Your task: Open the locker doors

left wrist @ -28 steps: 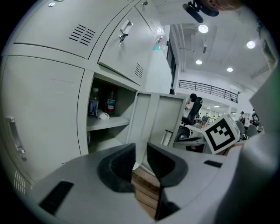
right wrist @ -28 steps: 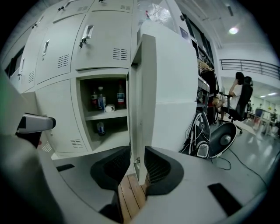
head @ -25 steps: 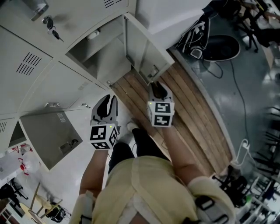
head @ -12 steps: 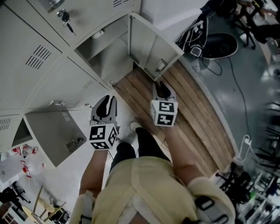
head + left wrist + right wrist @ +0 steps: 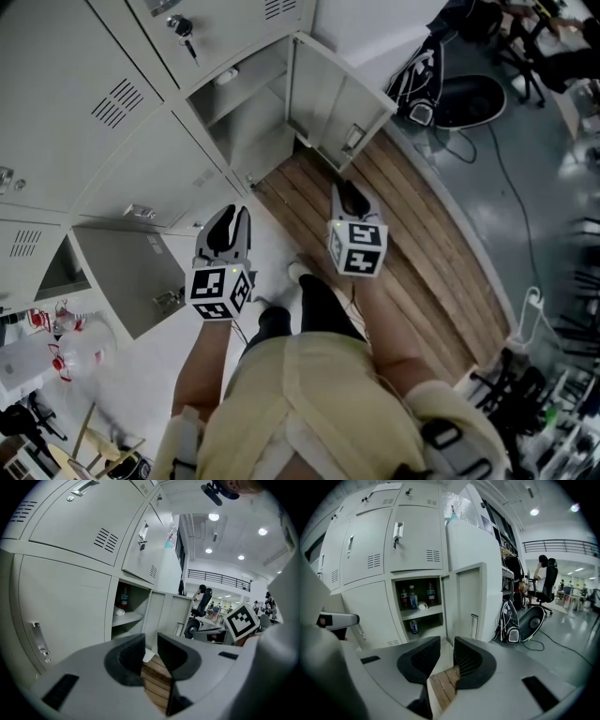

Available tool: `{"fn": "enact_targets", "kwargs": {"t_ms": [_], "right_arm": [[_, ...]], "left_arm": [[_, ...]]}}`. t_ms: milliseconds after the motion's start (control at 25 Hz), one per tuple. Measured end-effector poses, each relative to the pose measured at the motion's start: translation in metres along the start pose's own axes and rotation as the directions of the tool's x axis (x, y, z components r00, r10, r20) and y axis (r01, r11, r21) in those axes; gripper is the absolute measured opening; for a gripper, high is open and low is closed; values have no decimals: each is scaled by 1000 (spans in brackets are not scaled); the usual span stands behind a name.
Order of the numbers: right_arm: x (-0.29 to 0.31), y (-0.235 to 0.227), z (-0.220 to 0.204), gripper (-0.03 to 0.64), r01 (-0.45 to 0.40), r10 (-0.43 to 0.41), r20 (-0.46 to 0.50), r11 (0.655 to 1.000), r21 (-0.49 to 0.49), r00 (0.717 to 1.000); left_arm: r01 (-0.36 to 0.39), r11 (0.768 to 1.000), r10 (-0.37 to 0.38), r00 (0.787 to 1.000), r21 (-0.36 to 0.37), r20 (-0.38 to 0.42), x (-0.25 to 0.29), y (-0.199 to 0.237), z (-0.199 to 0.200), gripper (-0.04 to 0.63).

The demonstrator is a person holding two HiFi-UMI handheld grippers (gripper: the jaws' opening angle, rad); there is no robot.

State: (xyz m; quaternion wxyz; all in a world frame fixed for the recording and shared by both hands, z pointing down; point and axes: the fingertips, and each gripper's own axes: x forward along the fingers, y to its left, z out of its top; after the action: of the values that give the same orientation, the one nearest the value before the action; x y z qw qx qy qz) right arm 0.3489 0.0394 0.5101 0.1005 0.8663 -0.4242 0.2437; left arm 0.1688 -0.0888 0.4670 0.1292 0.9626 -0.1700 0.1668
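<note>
Two pale grey locker doors (image 5: 339, 111) are seen swung open, low on the bank (image 5: 84, 112) ahead, with bottles (image 5: 412, 597) shown inside one. The left gripper (image 5: 232, 214) and right gripper (image 5: 348, 190) are held clear, jaws slightly parted and empty, the right's having just been narrowing

head view looks steeply down; both tool views (lower) face the open locker (image 5: 426, 613).

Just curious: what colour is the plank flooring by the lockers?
The plank flooring is brown; head view shows best.
</note>
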Motion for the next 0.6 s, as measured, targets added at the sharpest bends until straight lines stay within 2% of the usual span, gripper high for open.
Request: {"fn": "enact_targets", "kwargs": {"t_ms": [280, 600], "right_arm": [[-29, 24, 9, 77, -50, 51, 40, 999, -6, 998], [-61, 44, 16, 15, -64, 65, 87, 998, -20, 994]], "left_arm": [[-4, 1000, 4, 1000, -6, 10, -23, 2, -3, 69], [2, 1000, -2, 1000, -13, 24, -49, 5, -3, 67]]}}
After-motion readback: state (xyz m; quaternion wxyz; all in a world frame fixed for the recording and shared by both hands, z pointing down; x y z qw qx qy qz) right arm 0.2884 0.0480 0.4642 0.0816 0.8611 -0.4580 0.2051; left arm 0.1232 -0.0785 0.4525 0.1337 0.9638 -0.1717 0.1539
